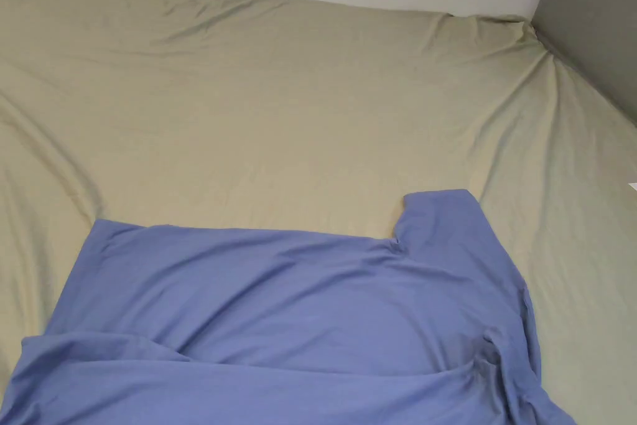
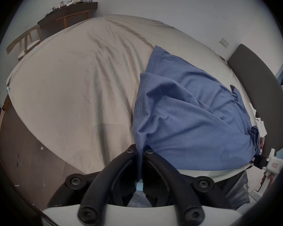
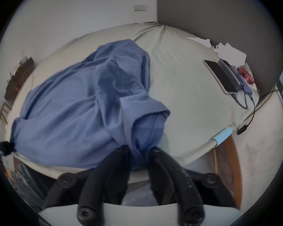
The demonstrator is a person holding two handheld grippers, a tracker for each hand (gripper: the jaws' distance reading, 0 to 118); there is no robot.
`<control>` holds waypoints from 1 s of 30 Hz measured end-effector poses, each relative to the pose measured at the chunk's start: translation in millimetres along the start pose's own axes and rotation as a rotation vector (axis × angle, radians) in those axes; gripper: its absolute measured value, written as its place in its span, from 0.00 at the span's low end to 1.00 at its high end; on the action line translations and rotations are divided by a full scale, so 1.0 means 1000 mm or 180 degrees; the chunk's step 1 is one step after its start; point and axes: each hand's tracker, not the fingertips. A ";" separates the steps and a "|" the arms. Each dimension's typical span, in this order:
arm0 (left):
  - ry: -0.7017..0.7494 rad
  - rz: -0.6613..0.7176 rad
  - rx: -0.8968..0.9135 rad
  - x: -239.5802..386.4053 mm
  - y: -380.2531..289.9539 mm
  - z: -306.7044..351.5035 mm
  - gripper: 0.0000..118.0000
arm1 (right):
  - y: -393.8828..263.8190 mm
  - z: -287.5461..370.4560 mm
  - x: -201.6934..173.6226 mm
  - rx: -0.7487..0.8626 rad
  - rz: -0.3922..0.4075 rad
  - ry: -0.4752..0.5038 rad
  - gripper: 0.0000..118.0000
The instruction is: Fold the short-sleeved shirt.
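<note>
The short-sleeved shirt, blue, lies on the bed near its front edge, its long axis running parallel to that edge. The hem points toward the bed's left side; one sleeve projects toward the far edge, nearer the headboard at the right. In the head view the shirt's near portion is cut off by the frame's lower edge.

Left claw: jaws drawn nearly together on a gathered corner of the shirt's hem, fabric passing between them and hanging below. It is held at the front edge of the bed, tips aimed across the mattress.

Right claw: jaws narrowly apart, with a bunch of fabric beside the second sleeve's stitched opening packed between them. This view is motion-blurred, so the contact at the tips is hard to make out. A phone and cables lie toward the bed's right corner by the headboard, well apart from the shirt.
</note>
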 end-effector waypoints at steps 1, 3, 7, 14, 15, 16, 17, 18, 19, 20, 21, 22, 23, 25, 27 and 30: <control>-0.0002 0.0003 0.0015 -0.001 0.001 0.001 0.06 | 0.001 0.002 -0.002 0.0081 0.0136 -0.0136 0.32; 0.0272 -0.0081 -0.0007 -0.003 0.004 0.005 0.34 | 0.003 0.007 0.005 0.0036 0.0314 -0.0421 0.55; 0.0241 -0.0051 0.0210 -0.016 0.008 0.039 0.61 | 0.005 0.047 0.030 0.0187 -0.0108 -0.0304 0.78; 0.0123 -0.0243 0.0612 0.017 0.026 0.073 0.01 | 0.026 0.108 0.014 0.0977 -0.0438 0.0339 0.01; 0.0080 -0.0235 0.0695 0.023 0.030 0.076 0.00 | 0.030 0.114 0.011 0.1020 -0.0488 0.0513 0.01; 0.0049 -0.0271 0.0759 0.028 0.036 0.076 0.00 | 0.035 0.117 0.008 0.0992 -0.0465 0.0724 0.01; 0.0024 -0.0266 0.0760 0.032 0.044 0.075 0.00 | 0.039 0.118 0.003 0.1006 -0.0482 0.0828 0.01; -0.0050 -0.0275 0.0751 0.036 0.053 0.071 0.00 | 0.044 0.114 -0.001 0.0994 -0.0472 0.0873 0.01; -0.0069 -0.0261 0.0789 0.040 0.061 0.066 0.00 | 0.048 0.112 -0.005 0.0960 -0.0460 0.0921 0.01; -0.0116 -0.0301 0.0806 0.038 0.070 0.056 0.00 | 0.051 0.108 -0.011 0.0932 -0.0445 0.0975 0.01; -0.0114 -0.0336 0.0792 0.040 0.081 0.046 0.00 | 0.054 0.104 -0.016 0.0923 -0.0438 0.0992 0.01; -0.0085 -0.0368 0.0780 0.043 0.091 0.036 0.00 | 0.056 0.097 -0.020 0.0872 -0.0423 0.1017 0.01; -0.0067 -0.0420 0.0769 0.046 0.103 0.023 0.00 | 0.060 0.091 -0.025 0.0800 -0.0403 0.1042 0.01; -0.0048 -0.0502 0.0715 0.052 0.127 -0.001 0.00 | 0.066 0.080 -0.035 0.0675 -0.0356 0.1082 0.01; -0.0035 -0.0528 0.0671 0.055 0.153 -0.028 0.00 | 0.076 0.069 -0.047 0.0547 -0.0242 0.1064 0.01; -0.0025 -0.0606 0.0640 0.060 0.184 -0.062 0.00 | 0.090 0.057 -0.060 0.0465 -0.0092 0.1045 0.01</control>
